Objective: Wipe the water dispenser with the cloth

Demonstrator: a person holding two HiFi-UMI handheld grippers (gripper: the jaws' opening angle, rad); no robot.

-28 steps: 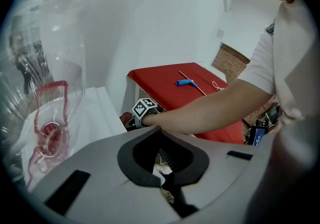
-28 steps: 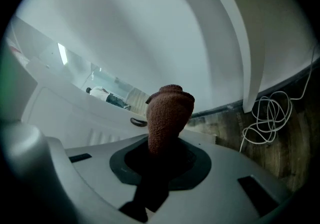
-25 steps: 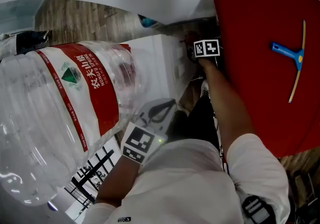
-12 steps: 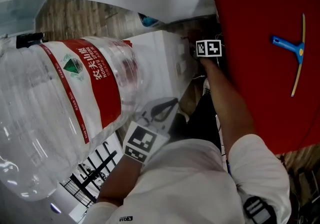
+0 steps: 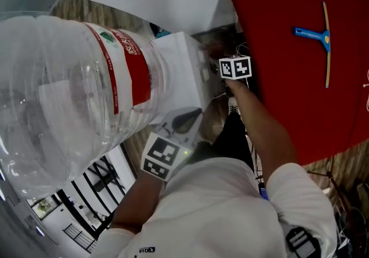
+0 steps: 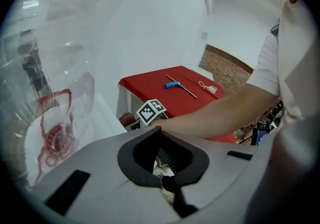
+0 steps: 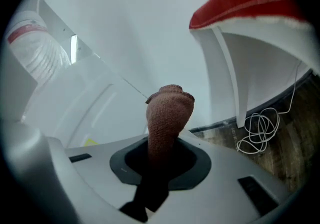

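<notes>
The white water dispenser (image 5: 181, 64) stands under a big clear water bottle (image 5: 69, 90) with a red label. My right gripper (image 5: 226, 62), marker cube on top, is at the dispenser's right side, low between it and the red table. It is shut on a brown cloth (image 7: 169, 115), which sticks up out of the jaws close to the dispenser's white side panel (image 7: 85, 103). My left gripper (image 5: 181, 123) hangs nearer to me in front of the dispenser. Its jaws are shut with nothing in them (image 6: 161, 143).
A red-covered table (image 5: 288, 55) stands right of the dispenser with a blue squeegee (image 5: 317, 35) and a small cord (image 6: 209, 87) on it. A white table leg (image 7: 230, 73) and a coiled white cable (image 7: 260, 128) lie on the wooden floor beside the dispenser.
The head view has swung, so the bottle now looms larger and more upright at the left. Both grippers keep nearly the same places; the right stays at the dispenser's side.
</notes>
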